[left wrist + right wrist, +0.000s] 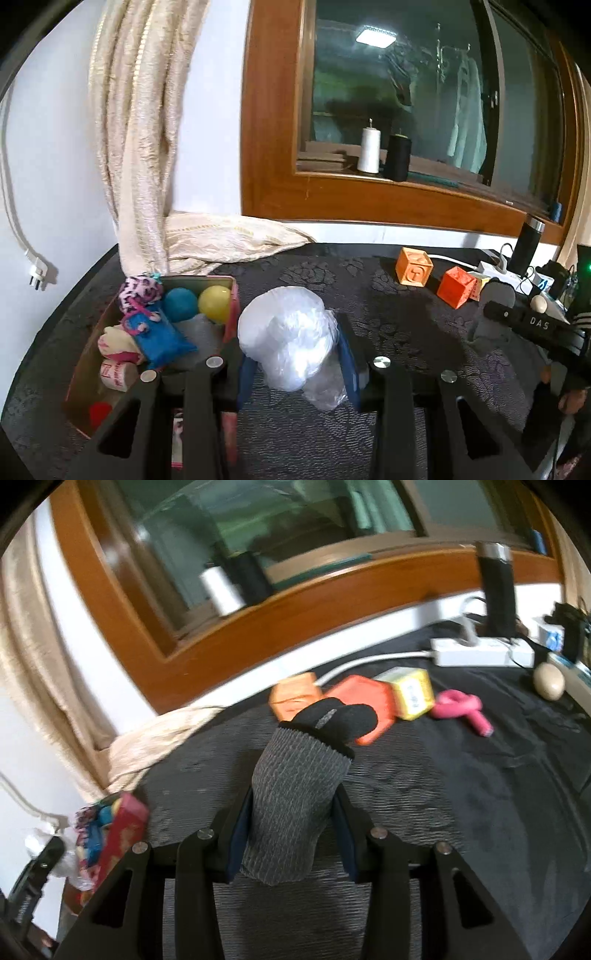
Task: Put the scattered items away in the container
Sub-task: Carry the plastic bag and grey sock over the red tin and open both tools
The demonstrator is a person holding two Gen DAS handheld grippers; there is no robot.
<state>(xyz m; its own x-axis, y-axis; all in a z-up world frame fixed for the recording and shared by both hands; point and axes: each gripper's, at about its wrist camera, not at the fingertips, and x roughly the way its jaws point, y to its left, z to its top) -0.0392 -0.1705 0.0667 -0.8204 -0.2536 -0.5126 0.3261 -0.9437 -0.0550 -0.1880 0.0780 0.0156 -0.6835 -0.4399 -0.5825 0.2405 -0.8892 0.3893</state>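
While the crumpled clear plastic bag (291, 339) sits clamped in the left tool (295, 373), just right of the red open tin container (231, 314) at the near left of the dark tabletop (388, 295), it looks light, soft and slippery, so a pinch through its bunched middle seems safest. Over on the right, the right tool (291, 834) is clenched on a limp grey-and-black knitted sock (291, 805), gripped mid-length. Orange and yellow toy blocks (413, 266) and a pink foam roller (461, 707) lie farther right.
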